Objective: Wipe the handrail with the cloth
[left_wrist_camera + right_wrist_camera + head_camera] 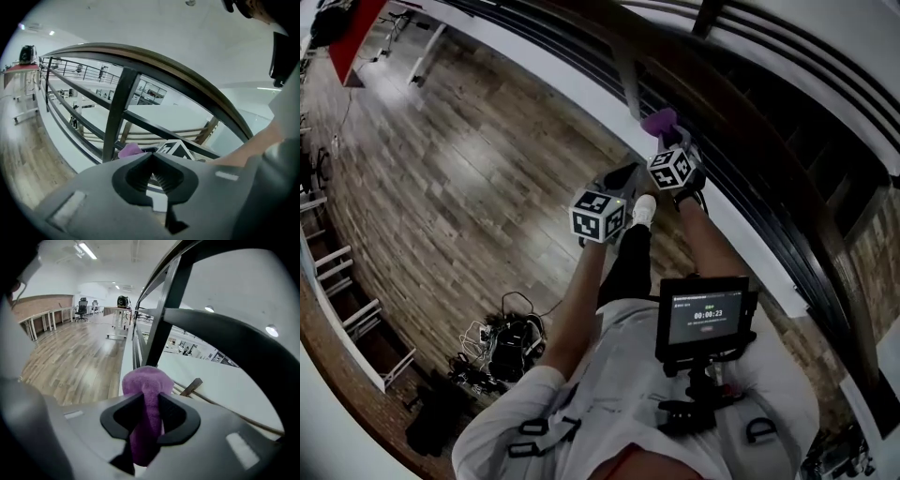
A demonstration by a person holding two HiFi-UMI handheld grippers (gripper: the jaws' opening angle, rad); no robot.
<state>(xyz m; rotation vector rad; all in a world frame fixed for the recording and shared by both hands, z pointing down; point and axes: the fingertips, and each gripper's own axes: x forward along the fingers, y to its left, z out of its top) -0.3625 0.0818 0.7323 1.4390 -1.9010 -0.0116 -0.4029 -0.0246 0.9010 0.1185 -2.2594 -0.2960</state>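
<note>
The dark handrail [741, 103] runs diagonally across the upper right of the head view, with black rails and an upright post below it. My right gripper [667, 142] is shut on a purple cloth [661, 122], held just below the rail beside the post. In the right gripper view the cloth [147, 385] bulges out between the jaws of the right gripper [149, 404], and the handrail [234, 338] arcs close above it. My left gripper [623, 180] hangs lower and to the left, shut and holding nothing. In the left gripper view the left gripper [151, 157] points at the handrail [154, 58] and the cloth [130, 150].
A wooden floor [469, 178] spreads to the left of the railing. A tangle of cables and gear [502, 342] lies by the person's feet. White racks [347, 281] line the left edge. A small screen [705, 314] is mounted at the person's chest. The railing post [117, 112] stands close ahead.
</note>
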